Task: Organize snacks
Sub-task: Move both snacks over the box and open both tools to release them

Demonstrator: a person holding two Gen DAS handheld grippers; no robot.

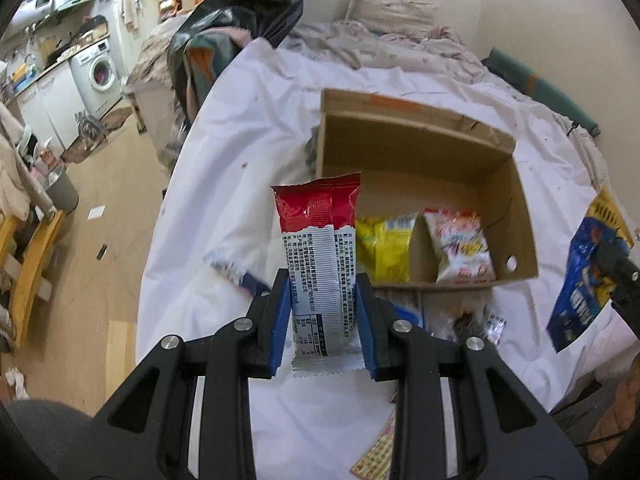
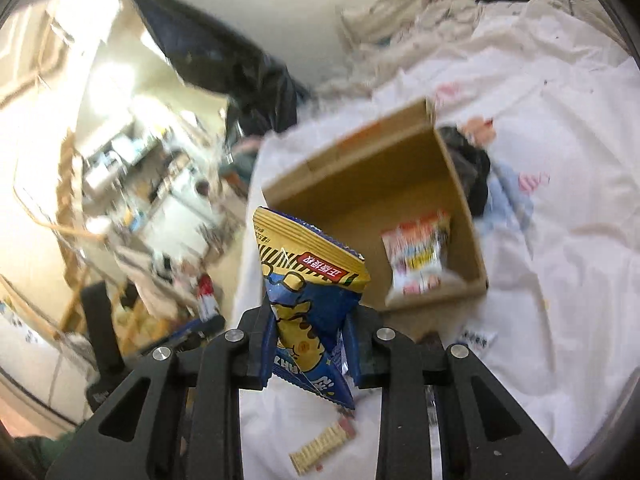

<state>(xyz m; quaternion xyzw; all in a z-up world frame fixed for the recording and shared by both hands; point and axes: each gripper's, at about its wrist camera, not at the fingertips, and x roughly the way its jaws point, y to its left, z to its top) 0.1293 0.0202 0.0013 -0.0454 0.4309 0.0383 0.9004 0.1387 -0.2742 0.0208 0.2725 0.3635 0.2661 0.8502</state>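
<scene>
The left gripper (image 1: pixel 322 280) has its blue-padded jaws clenched on a slim red-and-white foil snack packet (image 1: pixel 318 256), which stands upright with its printed back toward the camera, lifted above the white sheet-covered bed (image 1: pixel 248 152). Just beyond it lies an open brown cardboard box (image 1: pixel 420 148) with a cardboard divider. A yellow snack bag (image 1: pixel 384 250) lies in the compartment left of the divider, and a white-and-red snack bag (image 1: pixel 460 248) in the one to its right, both at the near end of the box.

The right gripper (image 2: pixel 308 312) grasps a blue-and-yellow crisp bag (image 2: pixel 308 280) with a cartoon figure. The bag is pinched at its lower part, and its yellow top fans out above the jaws. From this blurred view the box sits behind the bag, with the white-and-red bag visible inside. A few small packets lie loose on the sheet near the box, among them a pale wafer-patterned one (image 2: pixel 320 444) below the right gripper.
</scene>
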